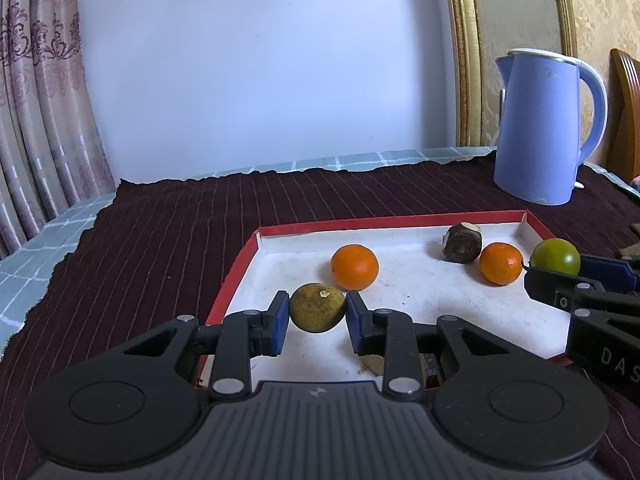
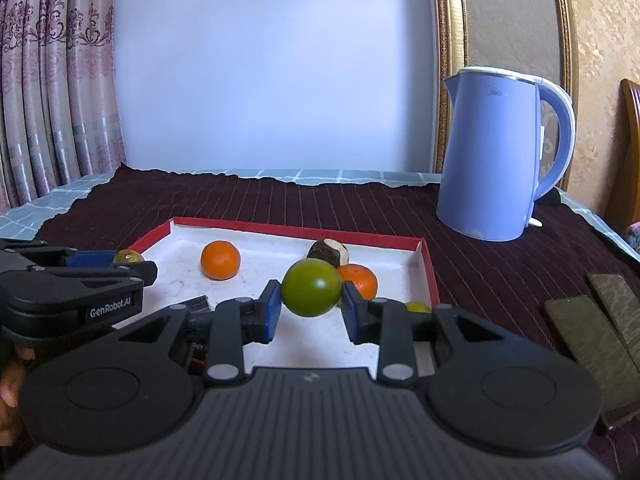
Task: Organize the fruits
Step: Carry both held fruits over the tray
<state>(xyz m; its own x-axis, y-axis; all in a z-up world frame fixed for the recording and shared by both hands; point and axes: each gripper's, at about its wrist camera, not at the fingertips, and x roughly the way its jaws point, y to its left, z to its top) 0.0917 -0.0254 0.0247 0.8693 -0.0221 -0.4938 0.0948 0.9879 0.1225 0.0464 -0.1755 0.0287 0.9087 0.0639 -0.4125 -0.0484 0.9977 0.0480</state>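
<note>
My left gripper is shut on a dull yellow-brown citrus fruit, held over the near left part of a red-rimmed white tray. My right gripper is shut on a smooth green fruit above the tray's right side. That green fruit also shows at the right of the left wrist view, and the yellow-brown fruit peeks over the left gripper in the right wrist view. In the tray lie two oranges and a dark brown fruit. A small yellow-green fruit is partly hidden behind my right finger.
A blue electric kettle stands at the back right on the dark striped cloth. Two dark flat blocks lie on the cloth to the right of the tray. A curtain hangs at the left. A hand shows at the lower left.
</note>
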